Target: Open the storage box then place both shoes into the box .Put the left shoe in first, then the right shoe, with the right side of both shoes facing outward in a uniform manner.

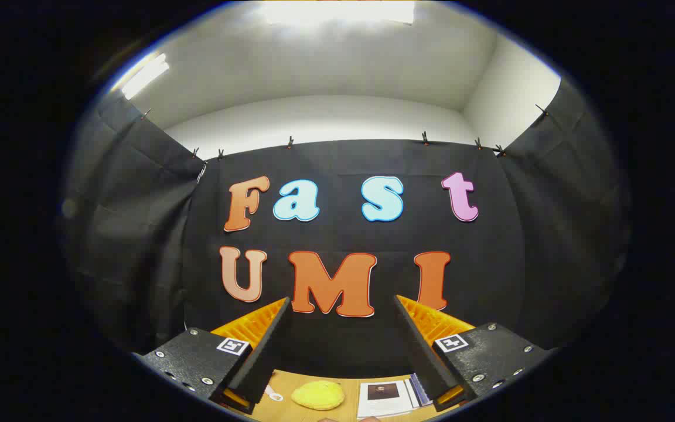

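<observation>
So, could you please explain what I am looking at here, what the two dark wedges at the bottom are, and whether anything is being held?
This picture comes from a camera mounted on a handheld gripper, a two-finger tool that a person carries; there is no robot arm. The camera looks forward along the fingers, which are the two wedges you noticed. They stand wide apart with nothing between them, so nothing is held. The gripper points fairly level, mostly at the booth's black cloth wall, with white wall and ceiling lights above. Low between the fingers you can see a strip of wooden table. On it lie a soft-looking yellow object and, beside it, some printed paper or a booklet.
</observation>
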### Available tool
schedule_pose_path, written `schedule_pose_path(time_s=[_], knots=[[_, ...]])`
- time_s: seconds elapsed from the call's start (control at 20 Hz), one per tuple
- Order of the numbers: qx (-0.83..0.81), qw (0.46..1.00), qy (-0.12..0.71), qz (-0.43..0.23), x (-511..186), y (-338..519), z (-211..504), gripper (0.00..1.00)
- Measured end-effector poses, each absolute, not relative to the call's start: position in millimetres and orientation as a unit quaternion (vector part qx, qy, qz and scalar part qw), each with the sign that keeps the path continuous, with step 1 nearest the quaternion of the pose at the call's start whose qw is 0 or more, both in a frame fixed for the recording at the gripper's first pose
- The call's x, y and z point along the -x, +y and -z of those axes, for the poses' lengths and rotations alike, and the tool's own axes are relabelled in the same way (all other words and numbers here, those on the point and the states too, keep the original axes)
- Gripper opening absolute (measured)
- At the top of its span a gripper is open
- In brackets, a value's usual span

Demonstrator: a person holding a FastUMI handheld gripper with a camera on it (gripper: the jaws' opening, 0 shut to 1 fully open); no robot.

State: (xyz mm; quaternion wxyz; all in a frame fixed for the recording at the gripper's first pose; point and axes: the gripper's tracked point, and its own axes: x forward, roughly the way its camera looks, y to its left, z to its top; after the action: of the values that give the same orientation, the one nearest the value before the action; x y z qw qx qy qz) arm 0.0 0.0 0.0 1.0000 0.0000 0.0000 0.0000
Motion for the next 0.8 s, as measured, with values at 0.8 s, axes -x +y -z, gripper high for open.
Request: schedule_pose_path(time_s=[0.8], knots=[[-0.033,0.999,0.03,-0.018,-11,16,15,0.99]])
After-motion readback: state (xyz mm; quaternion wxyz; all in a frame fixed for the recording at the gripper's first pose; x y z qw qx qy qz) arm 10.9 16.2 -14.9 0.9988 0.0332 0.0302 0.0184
